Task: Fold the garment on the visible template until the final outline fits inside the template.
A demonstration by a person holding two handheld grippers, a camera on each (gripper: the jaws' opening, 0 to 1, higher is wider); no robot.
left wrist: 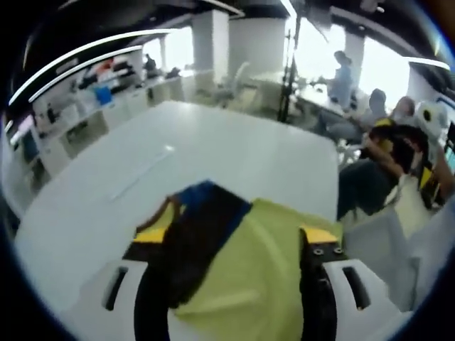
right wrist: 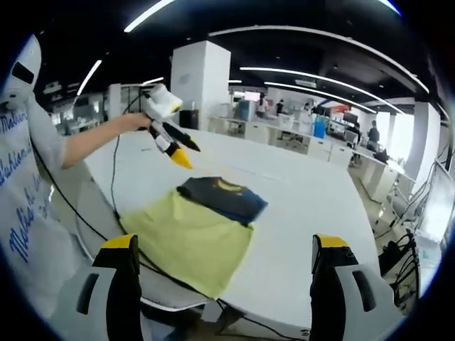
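A white worktop (left wrist: pixel 213 153) filled the middle of the left gripper view. Bright windows (left wrist: pixel 387 71) glowed at upper right, shelves (left wrist: pixel 85 96) stood at upper left. In the right gripper view, a white pillar (right wrist: pixel 202 82) rose at upper centre under ceiling light strips (right wrist: pixel 306 32), with desks (right wrist: pixel 313 142) at right.

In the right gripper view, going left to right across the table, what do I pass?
Person's arm → the left tool held above the table → folded dark blue garment lying on the yellow-green template → bare white table.
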